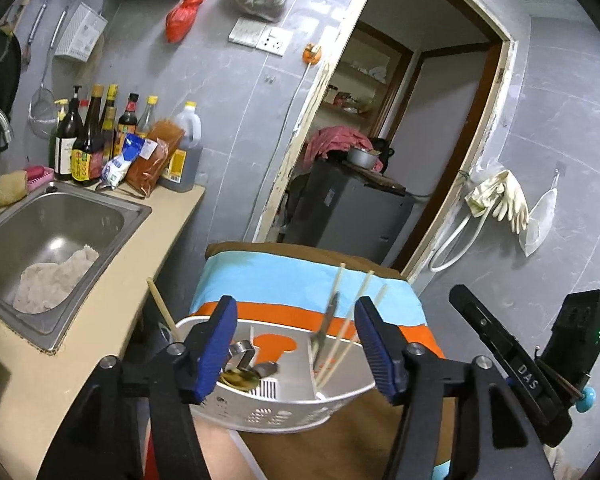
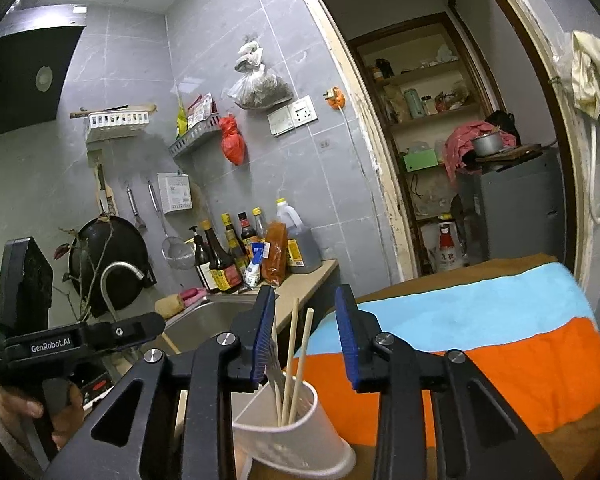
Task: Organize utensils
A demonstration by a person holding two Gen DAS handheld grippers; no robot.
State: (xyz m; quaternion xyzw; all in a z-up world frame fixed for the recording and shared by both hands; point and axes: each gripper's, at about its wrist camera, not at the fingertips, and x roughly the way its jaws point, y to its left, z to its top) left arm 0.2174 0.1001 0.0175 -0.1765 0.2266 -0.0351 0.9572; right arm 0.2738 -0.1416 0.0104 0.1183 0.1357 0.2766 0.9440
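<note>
A white perforated utensil holder (image 1: 284, 412) stands on a striped cloth (image 1: 300, 280). Its right compartment holds wooden chopsticks (image 1: 350, 324) and a dark-handled utensil (image 1: 328, 320); its left part holds metal utensils (image 1: 244, 354). One chopstick (image 1: 162, 308) leans at the left rim. My left gripper (image 1: 296, 344) is open above the holder, holding nothing. In the right wrist view the holder (image 2: 296, 432) with chopsticks (image 2: 296, 356) sits just below my right gripper (image 2: 306, 340), which is open and empty. The left gripper (image 2: 72, 340) shows at the left there.
A steel sink (image 1: 56, 232) with a cloth in it lies left, set in a beige counter (image 1: 112, 308). Sauce bottles (image 1: 100, 136) stand at the back. An open doorway (image 1: 400, 140) with a grey cabinet is behind the table. Gloves (image 1: 500, 196) hang right.
</note>
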